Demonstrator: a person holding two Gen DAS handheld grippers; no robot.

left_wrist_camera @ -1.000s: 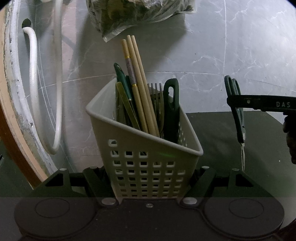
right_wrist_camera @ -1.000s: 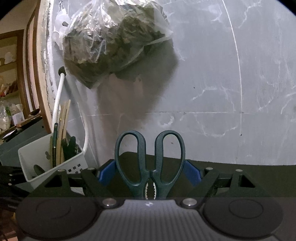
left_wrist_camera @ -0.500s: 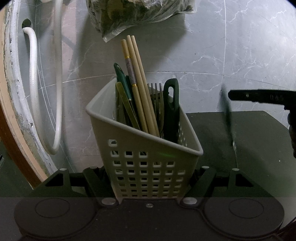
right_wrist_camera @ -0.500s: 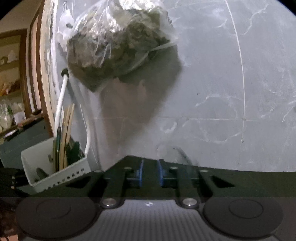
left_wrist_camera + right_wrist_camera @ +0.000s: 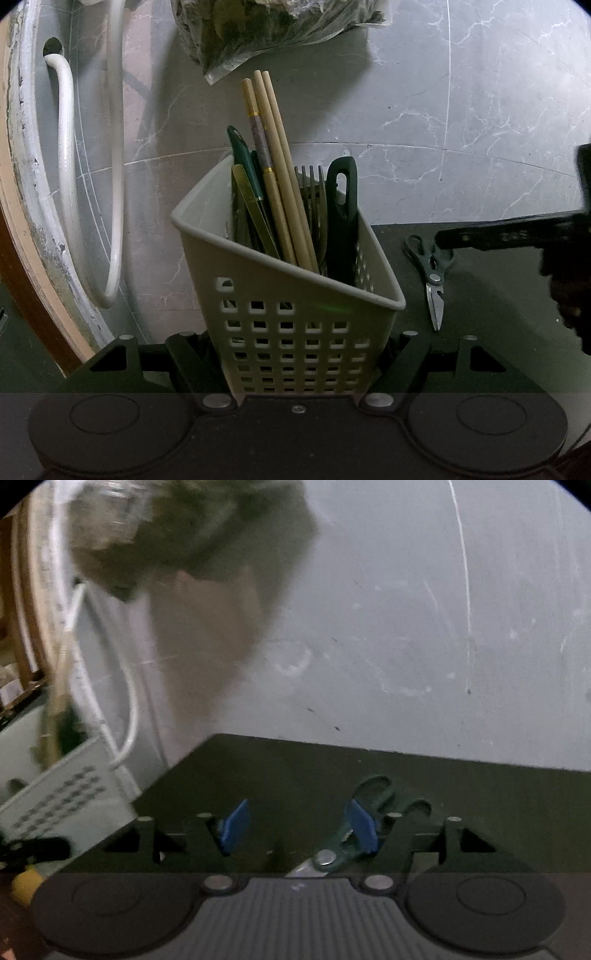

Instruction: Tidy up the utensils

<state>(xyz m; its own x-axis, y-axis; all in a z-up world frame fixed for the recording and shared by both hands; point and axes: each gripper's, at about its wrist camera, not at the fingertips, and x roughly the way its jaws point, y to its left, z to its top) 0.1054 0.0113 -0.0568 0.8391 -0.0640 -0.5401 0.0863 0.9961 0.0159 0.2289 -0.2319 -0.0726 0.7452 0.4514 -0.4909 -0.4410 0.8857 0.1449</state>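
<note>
- Scissors have dropped from the right gripper onto the dark mat near its back edge.
- Right jaws just reopened, empty; scissors lie beside the right pad.
- Left gripper pinches the basket.

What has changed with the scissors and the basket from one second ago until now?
The scissors left the right tongs and now lie flat on the dark mat; those tongs have just been opening and sit over them. The basket stays gripped in the left tongs, its utensils unchanged.
</note>
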